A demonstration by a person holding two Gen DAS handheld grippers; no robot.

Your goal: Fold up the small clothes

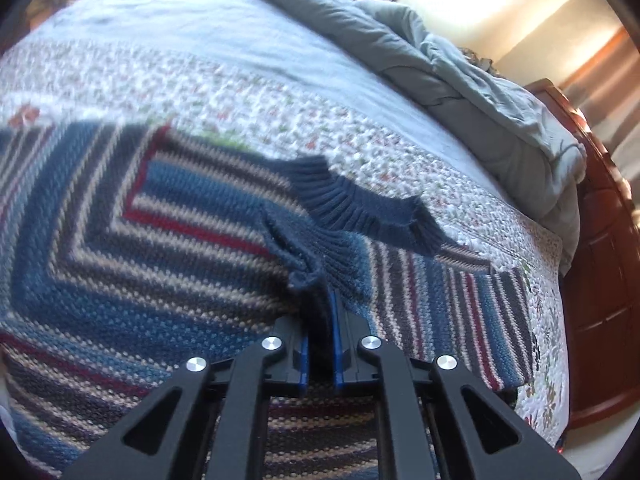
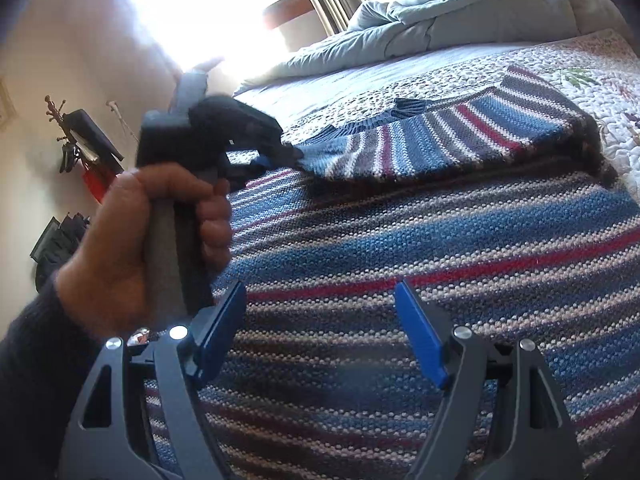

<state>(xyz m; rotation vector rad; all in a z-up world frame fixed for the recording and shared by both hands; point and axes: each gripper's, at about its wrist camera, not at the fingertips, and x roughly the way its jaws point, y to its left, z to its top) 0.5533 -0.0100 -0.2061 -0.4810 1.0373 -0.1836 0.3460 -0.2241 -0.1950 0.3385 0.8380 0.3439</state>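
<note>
The bed (image 1: pixel 280 80) serves as the folding surface; its quilt is pale, stitched and floral-printed, giving a broad, soft support. A grey comforter (image 1: pixel 460 64) is bunched toward the far side, leaving the working area free.

The striped sweater (image 1: pixel 120 240) lies spread on the quilt. It is a coarse knit in blue, grey, cream and red bands, with a ribbed navy collar (image 1: pixel 360 204). One portion is lifted and doubled over the body, which suggests a fold in progress.

The left gripper (image 1: pixel 320 312) is clamped on a pinch of knit just below the collar, holding the raised layer; the cloth puckers at the blue pads. In the right wrist view, the left hand (image 2: pixel 132 240) grips its handle.

The right gripper (image 2: pixel 320 320) hovers above the sweater body with jaws apart, holding nothing.
</note>
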